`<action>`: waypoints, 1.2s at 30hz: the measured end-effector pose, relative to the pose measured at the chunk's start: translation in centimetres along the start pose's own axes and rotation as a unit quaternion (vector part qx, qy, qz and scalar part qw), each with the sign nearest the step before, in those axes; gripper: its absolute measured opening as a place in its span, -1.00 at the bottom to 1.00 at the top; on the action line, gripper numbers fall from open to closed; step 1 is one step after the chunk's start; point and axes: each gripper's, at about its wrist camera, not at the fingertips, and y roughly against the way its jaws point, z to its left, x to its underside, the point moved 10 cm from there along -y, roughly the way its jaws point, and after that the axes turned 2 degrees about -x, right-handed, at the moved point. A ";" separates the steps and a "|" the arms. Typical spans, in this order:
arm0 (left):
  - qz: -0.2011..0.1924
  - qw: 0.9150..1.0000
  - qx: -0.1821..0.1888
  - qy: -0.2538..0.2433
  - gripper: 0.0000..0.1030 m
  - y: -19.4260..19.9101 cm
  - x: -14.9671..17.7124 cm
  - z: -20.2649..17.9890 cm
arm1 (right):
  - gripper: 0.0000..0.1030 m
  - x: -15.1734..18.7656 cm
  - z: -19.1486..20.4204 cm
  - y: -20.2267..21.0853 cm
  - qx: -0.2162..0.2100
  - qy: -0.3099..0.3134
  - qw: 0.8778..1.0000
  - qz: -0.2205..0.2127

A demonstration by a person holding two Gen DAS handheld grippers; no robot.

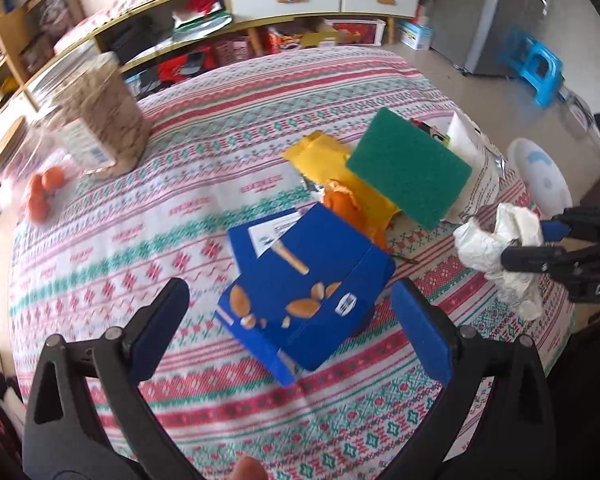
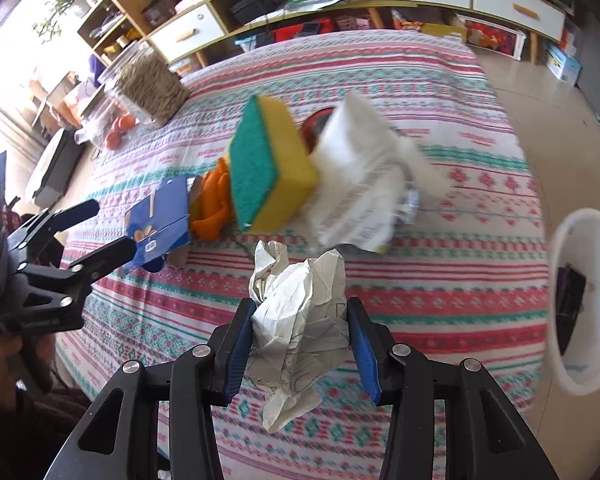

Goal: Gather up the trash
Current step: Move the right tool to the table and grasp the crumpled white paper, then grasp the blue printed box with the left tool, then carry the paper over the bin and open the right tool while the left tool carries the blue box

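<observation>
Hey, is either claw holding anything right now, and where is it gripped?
The right claw pinches the crumpled white paper across its middle. The left claw is open, holding nothing, over the blue box.

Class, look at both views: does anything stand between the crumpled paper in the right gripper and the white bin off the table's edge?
Nothing visible: the right gripper holds the crumpled paper, and only bare tablecloth lies toward the white bin.

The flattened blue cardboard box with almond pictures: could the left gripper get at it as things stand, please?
Probably yes: the left gripper is open, the blue cardboard box lies uncovered on the tablecloth between its fingers.
</observation>
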 end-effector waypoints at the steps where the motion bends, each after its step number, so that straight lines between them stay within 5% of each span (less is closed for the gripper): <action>1: 0.003 1.000 0.002 -0.005 0.95 -0.4 -0.1 -0.2 | -0.09 0.1 -0.5 0.3 0.002 -0.004 1.000 -0.002; 12: 0.061 0.998 0.014 -0.023 0.95 -3.6 0.8 -2.7 | -0.08 1.8 -4.8 2.5 0.021 -0.035 0.999 -0.001; 20: 0.070 0.996 0.041 0.025 0.65 -2.8 1.6 -3.4 | -0.08 2.6 -5.9 3.3 0.028 -0.045 0.999 -0.004; 36: 0.019 0.996 0.050 0.071 0.59 2.5 1.4 -2.7 | -0.08 1.8 -6.7 6.0 0.022 -0.061 0.997 -0.039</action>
